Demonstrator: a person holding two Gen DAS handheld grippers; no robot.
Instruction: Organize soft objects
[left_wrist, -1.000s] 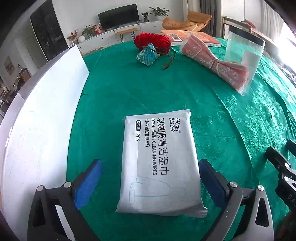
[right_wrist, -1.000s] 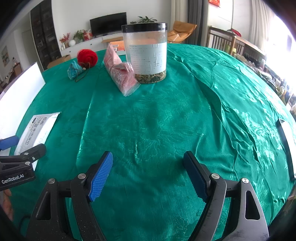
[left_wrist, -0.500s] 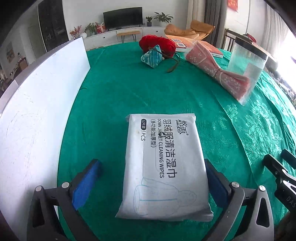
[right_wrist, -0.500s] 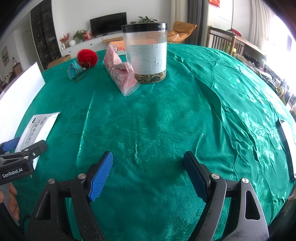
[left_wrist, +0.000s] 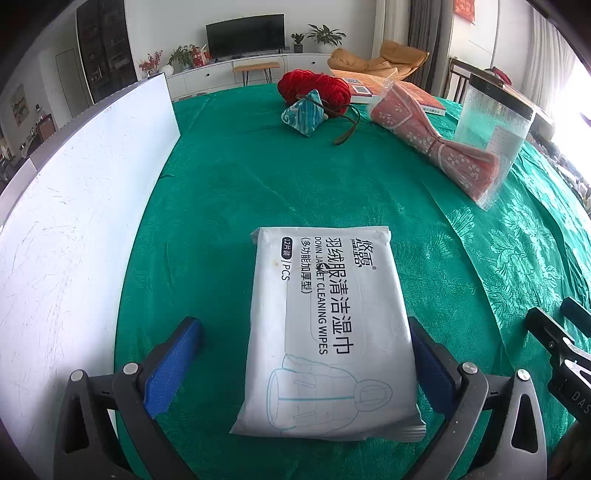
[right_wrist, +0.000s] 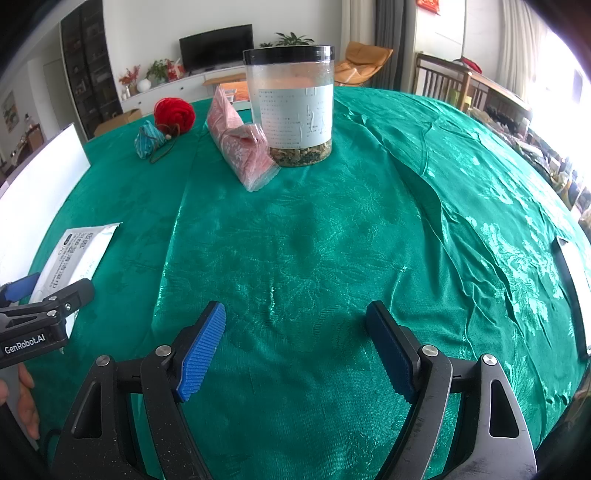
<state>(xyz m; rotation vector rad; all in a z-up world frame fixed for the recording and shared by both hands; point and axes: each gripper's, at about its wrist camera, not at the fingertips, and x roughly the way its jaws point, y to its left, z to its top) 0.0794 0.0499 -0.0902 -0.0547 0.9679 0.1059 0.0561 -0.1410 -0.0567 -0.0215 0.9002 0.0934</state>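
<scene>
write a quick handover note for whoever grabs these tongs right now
Left tongs: open, straddling the near end of the white wipes pack, which lies flat on the green tablecloth; not yet closed on it.
Right tongs: open, empty, over bare cloth.
Far side: red yarn ball, teal pouch, pink wrapped fabric bundle beside the clear jar. White board to the left.
Done: nothing looks grouped yet.
Left: probably grip the wipes pack, then gather the soft items together.

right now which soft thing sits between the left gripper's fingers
The white wipes pack, flat between the open left gripper. The red yarn ball, teal pouch and pink wrapped bundle lie far across the table.
</scene>
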